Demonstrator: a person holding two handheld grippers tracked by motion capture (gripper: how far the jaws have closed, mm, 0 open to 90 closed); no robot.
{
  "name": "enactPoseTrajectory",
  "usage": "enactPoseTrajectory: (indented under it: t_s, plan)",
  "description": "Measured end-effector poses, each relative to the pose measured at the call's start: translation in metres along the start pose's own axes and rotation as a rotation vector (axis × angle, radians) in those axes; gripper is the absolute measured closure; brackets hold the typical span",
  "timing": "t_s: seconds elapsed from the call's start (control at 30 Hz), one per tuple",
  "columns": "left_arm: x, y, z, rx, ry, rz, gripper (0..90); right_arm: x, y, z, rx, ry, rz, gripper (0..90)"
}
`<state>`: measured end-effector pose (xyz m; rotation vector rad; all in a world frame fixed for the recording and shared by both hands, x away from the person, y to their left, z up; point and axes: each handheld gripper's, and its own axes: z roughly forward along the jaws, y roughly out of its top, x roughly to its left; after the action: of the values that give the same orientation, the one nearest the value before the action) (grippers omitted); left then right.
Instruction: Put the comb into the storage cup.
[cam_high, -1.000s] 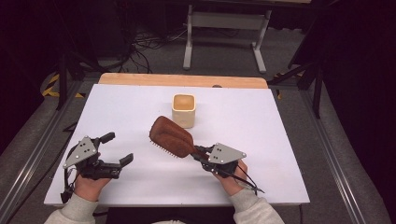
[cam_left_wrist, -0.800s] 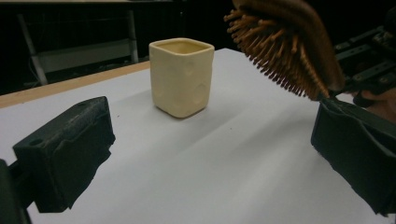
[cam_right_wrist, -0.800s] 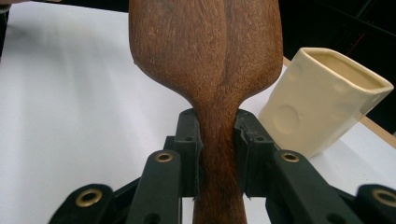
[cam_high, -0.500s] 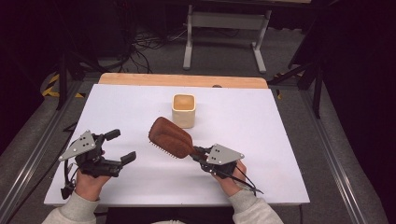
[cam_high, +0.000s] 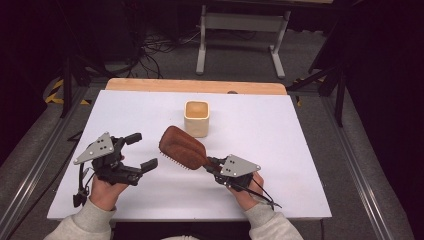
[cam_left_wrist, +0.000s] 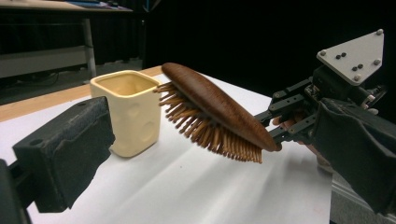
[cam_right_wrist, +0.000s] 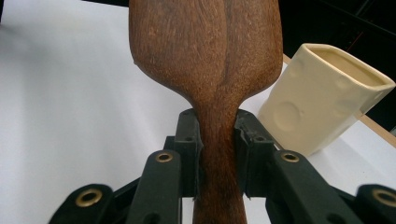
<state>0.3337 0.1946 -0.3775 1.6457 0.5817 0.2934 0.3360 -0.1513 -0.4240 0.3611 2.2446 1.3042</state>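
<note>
A wooden hairbrush (cam_high: 182, 148) hangs above the white table (cam_high: 280, 135), bristles down, its head tilted up toward a cream square cup (cam_high: 196, 118). My right gripper (cam_high: 216, 165) is shut on the brush's handle (cam_right_wrist: 219, 154), both pads pressing its sides. In the left gripper view the hairbrush (cam_left_wrist: 215, 109) slants beside the cup (cam_left_wrist: 128, 112), with the right gripper (cam_left_wrist: 275, 121) behind it. My left gripper (cam_high: 141, 151) stands open to the left of the brush, raised off the table, nothing between its fingers (cam_left_wrist: 65, 154).
A wooden strip (cam_high: 195, 86) runs along the table's far edge. Behind it stand a grey metal stand (cam_high: 240, 30) and cables on the floor. Dark frame legs flank the table on both sides.
My left gripper has risen and shifted slightly left and toward the table's far side. The right gripper and the brush have stayed put.
</note>
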Motion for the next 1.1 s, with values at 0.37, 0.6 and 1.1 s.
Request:
enactPoseTrajectory:
  t_s: [0.37,0.6,1.1]
  plan:
    - [-0.008,0.006,0.028,0.052,0.020,0.012,0.3,0.000,0.000,-0.001,-0.002,0.002,-0.001,72.9]
    - [-0.009,0.005,0.040,0.088,0.035,0.019,0.1,0.001,0.000,-0.002,-0.006,-0.003,-0.010,72.9]
    - [-0.012,0.000,0.065,0.172,0.018,-0.025,0.2,0.002,0.001,-0.004,-0.021,-0.009,-0.012,72.9]
